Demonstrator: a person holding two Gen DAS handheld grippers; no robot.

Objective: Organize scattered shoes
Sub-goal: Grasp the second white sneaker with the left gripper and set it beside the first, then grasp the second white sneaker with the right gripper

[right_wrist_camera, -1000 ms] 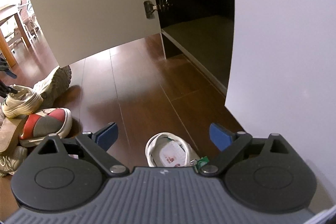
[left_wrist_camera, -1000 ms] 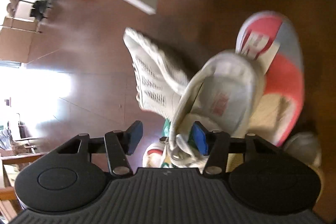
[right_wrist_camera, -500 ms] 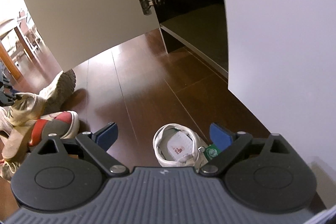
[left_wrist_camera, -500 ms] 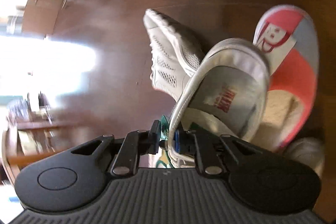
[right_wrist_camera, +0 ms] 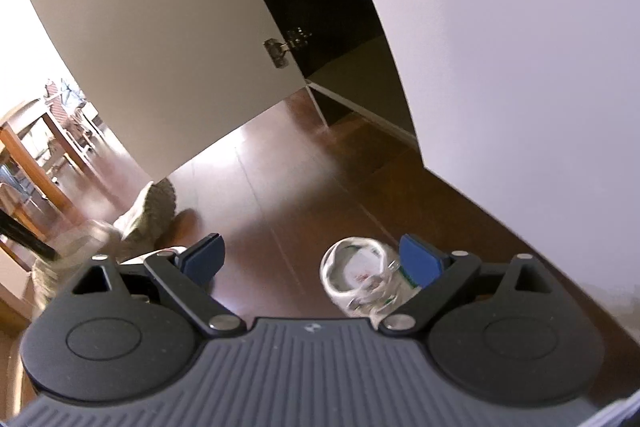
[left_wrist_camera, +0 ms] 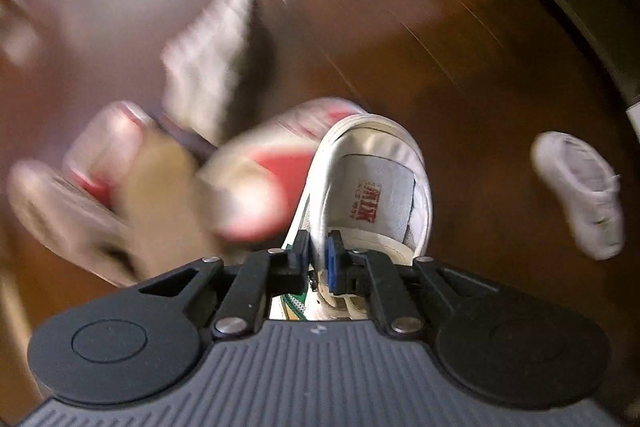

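In the left wrist view my left gripper points down at the floor, shut on the side wall of a white sneaker with a red-printed insole. That sneaker hangs above a blurred pile: red-and-white shoes, a beige sandal and a white mesh shoe. A second white sneaker lies alone on the floor to the right. In the right wrist view my right gripper is open. The matching white sneaker lies on the floor below it, close to the right finger.
An open cabinet with dark shelves stands ahead, between a white door on the left and another white door close on the right. Dark wood floor leads to it. A wooden table stands far left.
My left gripper closed on the white sneaker's side wall, lifted it off the pile and rolled. The right gripper stayed open and tilted while drifting slightly over its sneaker.
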